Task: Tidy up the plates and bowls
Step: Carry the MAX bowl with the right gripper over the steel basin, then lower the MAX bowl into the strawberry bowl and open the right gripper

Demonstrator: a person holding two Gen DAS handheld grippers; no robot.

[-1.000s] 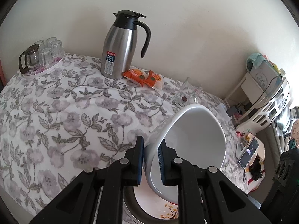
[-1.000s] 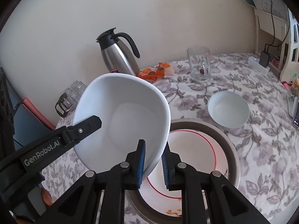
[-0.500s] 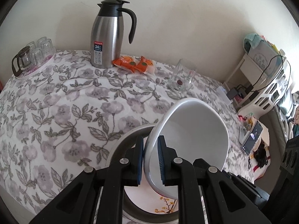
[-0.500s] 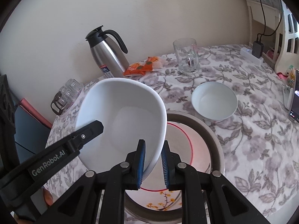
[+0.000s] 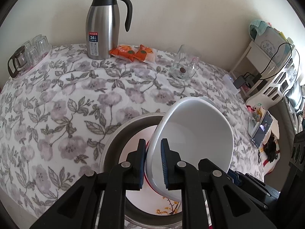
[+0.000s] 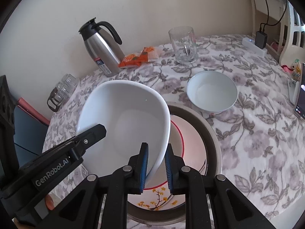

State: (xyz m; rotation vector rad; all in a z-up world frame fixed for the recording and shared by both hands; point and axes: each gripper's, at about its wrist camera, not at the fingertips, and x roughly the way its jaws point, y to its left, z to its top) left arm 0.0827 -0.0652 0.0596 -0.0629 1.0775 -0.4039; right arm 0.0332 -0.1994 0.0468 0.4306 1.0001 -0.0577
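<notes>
Both grippers hold one large white bowl (image 6: 125, 122) by its rim, tilted, above a stack of plates. My left gripper (image 5: 153, 164) is shut on its left rim; the bowl (image 5: 196, 135) fills the lower right of that view. My right gripper (image 6: 156, 168) is shut on its right rim. Below lies a grey-rimmed plate (image 6: 213, 143) with a red-ringed flowered plate (image 6: 190, 143) on it, also seen in the left wrist view (image 5: 112, 143). A smaller white bowl (image 6: 211, 91) stands upright on the floral tablecloth behind the plates.
A steel thermos jug (image 5: 103, 26), orange snack packets (image 5: 133, 52) and a glass mug (image 5: 184, 64) stand at the back. A tray of glasses (image 5: 28, 53) is far left. A phone (image 5: 262, 128) and a shelf with cables are at the right edge.
Both grippers have carried the big bowl forward and lower over the plate stack. More of the plates shows under it. The small bowl has not moved.
</notes>
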